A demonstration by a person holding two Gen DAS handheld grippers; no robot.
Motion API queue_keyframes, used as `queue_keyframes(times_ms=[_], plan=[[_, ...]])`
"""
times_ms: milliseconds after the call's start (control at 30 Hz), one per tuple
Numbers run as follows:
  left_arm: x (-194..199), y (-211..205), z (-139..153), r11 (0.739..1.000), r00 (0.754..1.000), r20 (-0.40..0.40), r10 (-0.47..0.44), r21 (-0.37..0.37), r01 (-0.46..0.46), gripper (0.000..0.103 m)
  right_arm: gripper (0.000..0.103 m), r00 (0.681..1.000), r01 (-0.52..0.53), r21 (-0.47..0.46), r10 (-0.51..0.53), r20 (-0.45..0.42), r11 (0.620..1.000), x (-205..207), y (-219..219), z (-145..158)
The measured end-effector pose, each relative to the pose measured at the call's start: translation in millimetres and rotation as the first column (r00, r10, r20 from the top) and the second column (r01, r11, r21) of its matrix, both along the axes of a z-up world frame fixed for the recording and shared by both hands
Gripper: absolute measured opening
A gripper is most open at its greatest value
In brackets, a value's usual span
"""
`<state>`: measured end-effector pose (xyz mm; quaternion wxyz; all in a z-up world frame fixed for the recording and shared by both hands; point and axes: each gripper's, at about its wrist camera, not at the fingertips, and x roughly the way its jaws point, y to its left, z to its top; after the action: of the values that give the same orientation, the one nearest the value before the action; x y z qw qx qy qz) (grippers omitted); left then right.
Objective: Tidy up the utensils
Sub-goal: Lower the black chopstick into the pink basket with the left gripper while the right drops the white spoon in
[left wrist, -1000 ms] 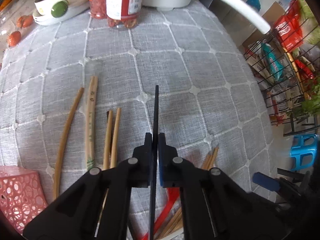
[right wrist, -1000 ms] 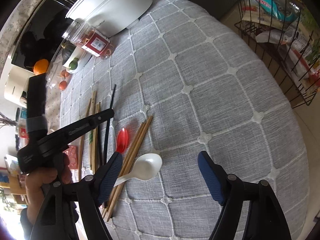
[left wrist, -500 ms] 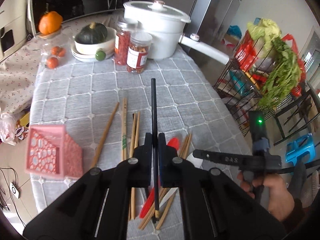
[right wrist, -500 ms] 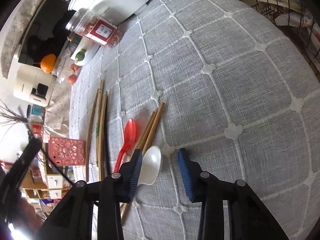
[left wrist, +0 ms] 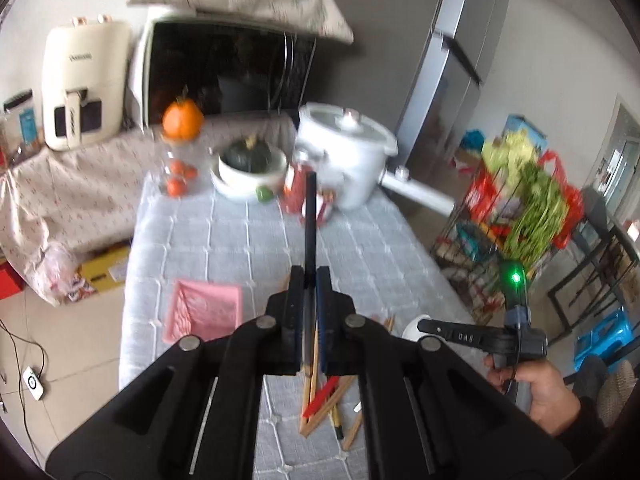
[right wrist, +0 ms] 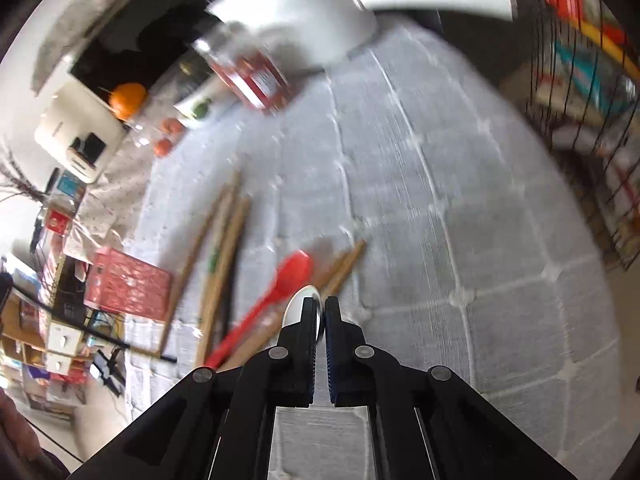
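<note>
Covering the table (left wrist: 360, 248) is a grey quilted cloth, landmark for all below; white pot (left wrist: 344, 152) at its far end; pink basket (left wrist: 204, 312) near its left edge; wooden chopsticks (right wrist: 224, 248) and red spoon (right wrist: 276, 284) loose mid-cloth; left gripper (left wrist: 310, 276) above the cloth, jaws clamped on a black chopstick (left wrist: 310, 208) pointing forward; right gripper (right wrist: 320, 306) low over the cloth, jaws just closing, now pinching the white spoon (right wrist: 298, 304) beside the red spoon.
</note>
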<state>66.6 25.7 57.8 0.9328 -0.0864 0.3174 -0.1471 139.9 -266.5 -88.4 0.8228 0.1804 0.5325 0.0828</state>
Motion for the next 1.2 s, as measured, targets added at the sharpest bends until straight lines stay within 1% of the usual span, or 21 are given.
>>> queue_keyframes(times_ms=[67,133,200,267,300,333,400,467,567,633,667,767,867,933,1033,1133,1167,1200], plan=[[-6,12,14,0.999,0.998,0.059,0.030,-0.013,-0.029,0.006,0.004,0.996,0.002,-0.045,0.001,0.084,0.999,-9,6,25],[-10,22,25,0.998,0.991,0.112,0.070,-0.002,-0.070,0.006,0.004,0.984,0.003,-0.078,0.011,0.180,0.997,-17,17,53],[-13,29,32,0.992,0.979,0.166,0.117,0.025,-0.122,0.006,0.004,0.960,0.002,-0.117,0.031,0.278,0.993,-24,32,80],[-13,34,37,0.983,0.965,0.213,0.152,0.065,-0.169,0.006,0.004,0.925,0.005,-0.153,0.053,0.377,0.988,-30,52,106],[-13,36,38,0.980,0.961,0.225,0.162,0.077,-0.184,0.006,0.004,0.906,0.007,-0.160,0.061,0.418,0.987,-33,61,118],[-12,38,37,0.977,0.957,0.232,0.171,0.086,-0.196,0.006,0.004,0.883,0.005,-0.162,0.072,0.463,0.987,-35,71,131],[-8,43,34,0.974,0.955,0.242,0.172,0.102,-0.201,0.006,0.004,0.850,-0.004,-0.164,0.089,0.518,0.986,-35,91,148],[-1,45,26,0.976,0.959,0.242,0.149,0.120,-0.182,0.006,0.004,0.814,-0.014,-0.169,0.110,0.570,0.986,-34,113,163],[10,44,13,0.975,0.968,0.228,0.109,0.166,-0.149,0.006,0.004,0.771,-0.051,-0.187,0.158,0.618,0.981,-24,151,173],[19,43,4,0.971,0.975,0.203,0.095,0.197,-0.136,0.007,0.004,0.759,-0.073,-0.211,0.192,0.622,0.975,-18,172,169],[23,45,-1,0.971,0.979,0.184,0.089,0.201,-0.126,0.007,0.004,0.759,-0.083,-0.227,0.209,0.617,0.970,-15,183,165],[34,52,-12,0.974,0.987,0.133,0.086,0.198,-0.112,0.007,0.004,0.775,-0.115,-0.264,0.252,0.579,0.958,-2,207,144],[43,62,-22,0.983,0.993,0.082,0.091,0.150,-0.102,0.007,0.004,0.796,-0.129,-0.317,0.288,0.532,0.940,8,223,124],[48,65,-28,0.988,0.995,0.048,0.089,0.126,-0.094,0.007,0.005,0.816,-0.142,-0.324,0.296,0.497,0.935,12,224,110],[54,63,-35,0.990,0.996,0.019,0.085,0.115,-0.086,0.007,0.005,0.840,-0.157,-0.306,0.290,0.459,0.939,16,223,95],[57,63,-39,0.991,0.996,0.007,0.085,0.102,-0.085,0.006,0.006,0.856,-0.168,-0.260,0.271,0.440,0.951,21,218,86],[58,65,-39,0.992,0.996,0.009,0.090,0.089,-0.090,0.007,0.007,0.859,-0.169,-0.243,0.263,0.439,0.955,22,217,86],[58,65,-38,0.992,0.995,0.013,0.097,0.077,-0.098,0.008,0.013,0.863,-0.172,-0.217,0.253,0.437,0.961,23,214,85]])
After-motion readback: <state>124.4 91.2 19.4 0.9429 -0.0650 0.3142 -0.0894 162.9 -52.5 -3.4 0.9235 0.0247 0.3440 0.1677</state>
